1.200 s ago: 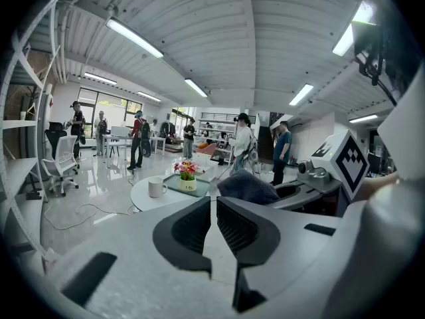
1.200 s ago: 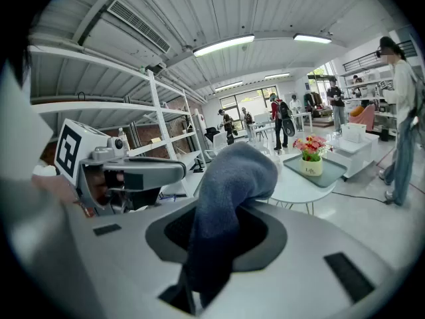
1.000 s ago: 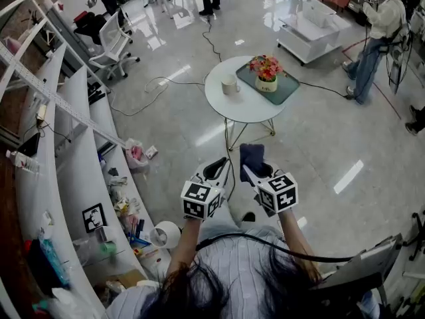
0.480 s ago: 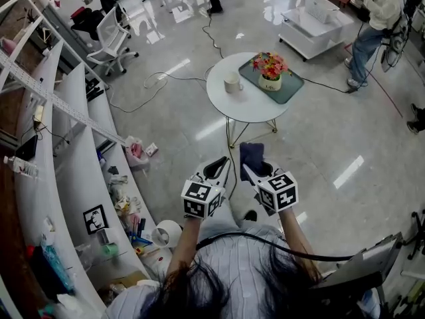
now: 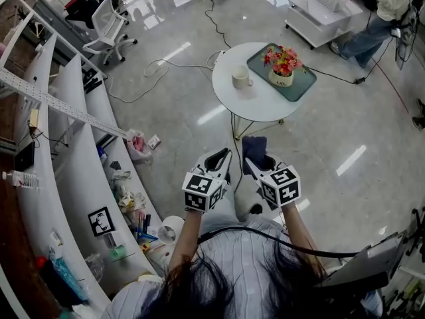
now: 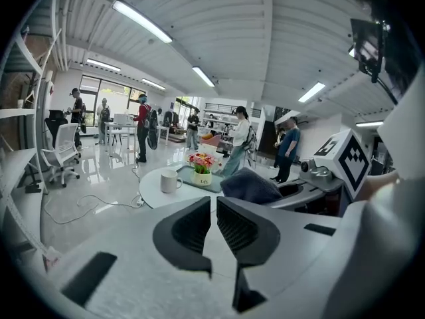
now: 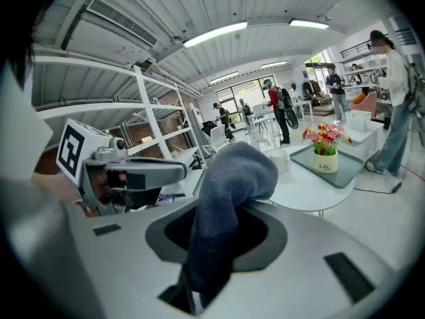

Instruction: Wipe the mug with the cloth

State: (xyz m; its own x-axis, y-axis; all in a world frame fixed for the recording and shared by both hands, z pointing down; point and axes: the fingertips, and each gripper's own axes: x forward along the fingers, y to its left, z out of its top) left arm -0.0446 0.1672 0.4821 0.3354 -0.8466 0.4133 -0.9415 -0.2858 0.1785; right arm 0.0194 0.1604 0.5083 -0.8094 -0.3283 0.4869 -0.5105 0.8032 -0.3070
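Note:
A white mug (image 5: 240, 79) stands on the left part of a round white table (image 5: 255, 105), well ahead of both grippers; it also shows in the left gripper view as the mug (image 6: 169, 181). My right gripper (image 5: 253, 163) is shut on a dark blue cloth (image 5: 253, 149), which bulges out of the jaws, cloth (image 7: 229, 198). My left gripper (image 5: 222, 159) is shut with nothing between its jaws, level with the right one. Both are held over the floor, short of the table.
A green tray (image 5: 282, 72) with a flower pot (image 5: 281, 65) sits on the table's right part. Curved white shelves (image 5: 80, 171) with clutter run along the left. Cables (image 5: 163, 72) lie on the floor. A white cart (image 5: 323, 5) and people stand beyond the table.
The table and mug have come nearer and shifted slightly right in the head view as I walk forward. Both grippers keep their pose, the cloth still in the right one.

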